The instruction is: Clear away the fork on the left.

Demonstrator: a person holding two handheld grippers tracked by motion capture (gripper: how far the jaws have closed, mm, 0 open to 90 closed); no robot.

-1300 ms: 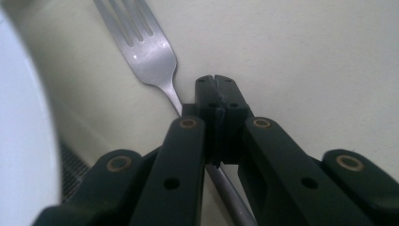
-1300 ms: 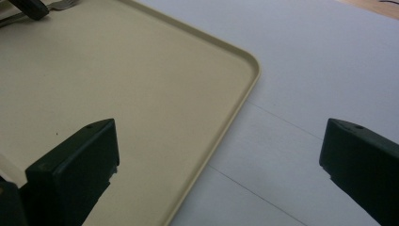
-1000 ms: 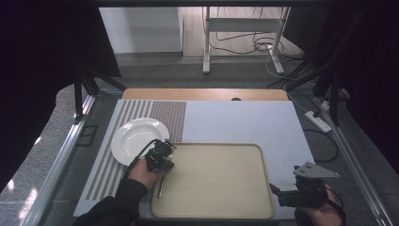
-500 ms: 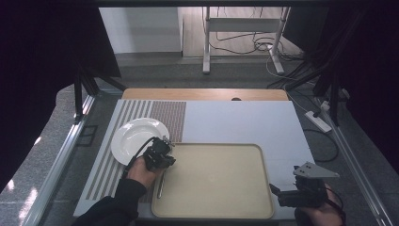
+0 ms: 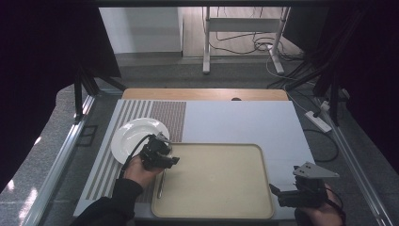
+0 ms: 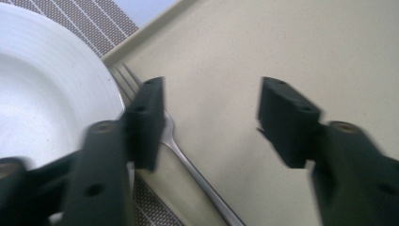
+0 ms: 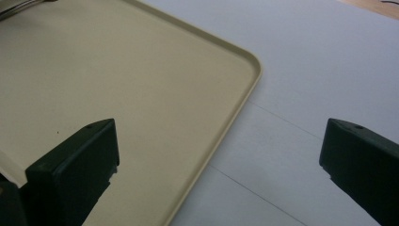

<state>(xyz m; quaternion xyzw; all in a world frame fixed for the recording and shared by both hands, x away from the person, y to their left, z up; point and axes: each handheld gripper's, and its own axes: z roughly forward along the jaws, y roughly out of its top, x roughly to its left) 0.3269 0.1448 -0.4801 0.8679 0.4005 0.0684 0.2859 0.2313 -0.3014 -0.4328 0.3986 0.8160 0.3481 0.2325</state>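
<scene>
A silver fork (image 5: 161, 183) (image 6: 188, 165) lies along the left edge of the beige tray (image 5: 216, 188) (image 6: 282, 47), with its tines toward the white plate (image 5: 134, 136) (image 6: 47, 84). My left gripper (image 5: 163, 159) (image 6: 211, 122) hovers over the fork's upper part. Its jaws have just been opening and now stand apart; the fork passes under the left jaw, and no pad presses on it. My right gripper (image 5: 282, 195) (image 7: 219, 160) rests open at the tray's (image 7: 117, 70) right front corner with nothing between its jaws.
The plate sits on a striped placemat (image 5: 155, 113) (image 6: 80, 19) at the left. A pale grey board (image 5: 235, 122) (image 7: 306, 70) covers the table behind and right of the tray. Metal rails run along both sides of the table.
The left gripper's jaws have parted above the fork, which stays lying at the tray's left edge. The left hand shifted only slightly. The right gripper has kept still.
</scene>
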